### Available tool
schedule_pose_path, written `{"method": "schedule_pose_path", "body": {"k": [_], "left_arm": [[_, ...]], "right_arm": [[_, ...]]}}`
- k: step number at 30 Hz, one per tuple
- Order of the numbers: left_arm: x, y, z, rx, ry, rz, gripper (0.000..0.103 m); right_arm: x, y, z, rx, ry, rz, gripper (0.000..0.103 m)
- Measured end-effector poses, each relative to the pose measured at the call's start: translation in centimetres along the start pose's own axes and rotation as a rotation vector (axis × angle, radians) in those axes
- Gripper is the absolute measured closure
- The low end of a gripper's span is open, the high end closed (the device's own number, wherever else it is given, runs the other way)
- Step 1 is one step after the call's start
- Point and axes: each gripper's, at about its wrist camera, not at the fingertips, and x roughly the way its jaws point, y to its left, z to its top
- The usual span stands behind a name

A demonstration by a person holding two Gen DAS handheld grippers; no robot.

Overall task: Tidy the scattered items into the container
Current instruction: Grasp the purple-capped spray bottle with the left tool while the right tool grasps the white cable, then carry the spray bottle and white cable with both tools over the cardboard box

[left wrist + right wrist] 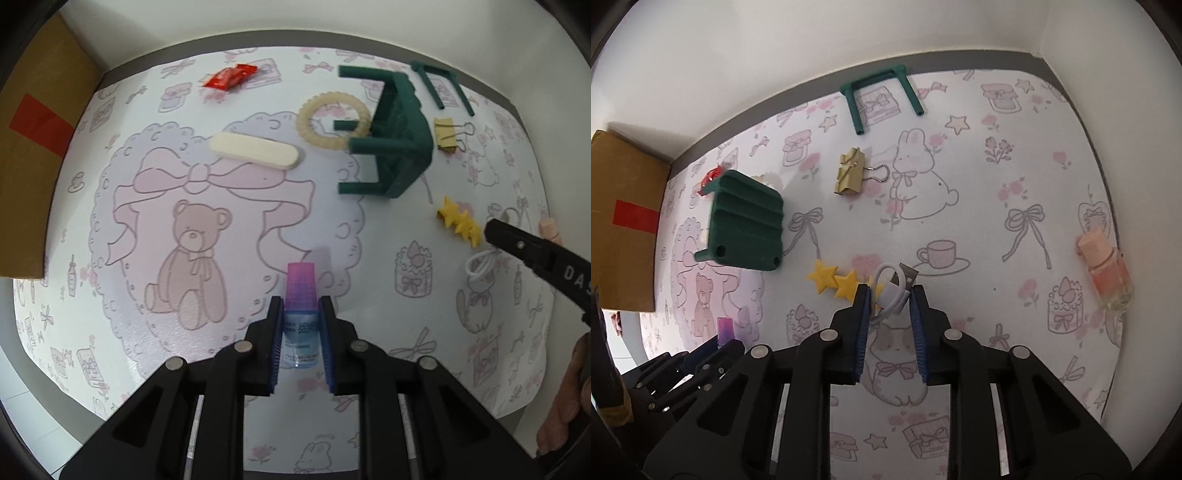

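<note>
A small blue bottle with a purple cap (300, 314) sits between the pads of my left gripper (301, 306), which is shut on it above the printed mat. My right gripper (890, 293) is shut on a coiled white USB cable (892, 295); its metal plug sticks out past the fingertips. In the left wrist view the right gripper (495, 232) is low over the mat at the right, with the cable's loops (478, 266) beneath it. The cardboard box (33, 166) stands at the mat's left edge.
On the mat lie a red packet (229, 77), a cream oblong block (255, 150), a beige ring (332, 120), a toppled green stool (399, 140), a green U-shaped piece (879, 99), a gold binder clip (849, 171), a yellow star clip (834, 282) and a pink bottle (1106, 275). Walls border the far and right sides.
</note>
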Motion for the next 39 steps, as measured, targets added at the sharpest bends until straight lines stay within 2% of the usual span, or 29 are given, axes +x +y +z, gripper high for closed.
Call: {"method": "schedule_pose_path", "body": {"k": [9,11,15,18,29,39], "left_arm": [[-3.2,1.8,-1.0,0.038,-0.074,-0.044,0.084],[-3.7,2.3,-0.1,0.048,-0.09,-0.056,0.084],[-5.1,0.9,0.5,0.062,-0.118,-0.079,0.084],[-6.3,1.1,0.3,0.072,-0.139,-0.079,0.084],[-11.0,5.3,0.8,0.059,-0.231,-0.149,0.084],[-15.2,7.5,1.7,0.063,-0.328,-0.162,0.084]], "right_arm": [[-2.9,3.0,-0.9,-0.033,-0.046,-0.013,0.081],[-3.7,3.6,-1.1,-0.039,-0.053,-0.011,0.081],[-5.1,5.5,-1.6,-0.06,-0.073,-0.009,0.081],[-6.2,7.0,-2.1,-0.074,-0.087,-0.012,0.081],[-10.5,12.5,-3.2,-0.15,-0.15,-0.029,0.081],[-13.7,16.1,-3.3,-0.2,-0.196,-0.044,0.081]]}}
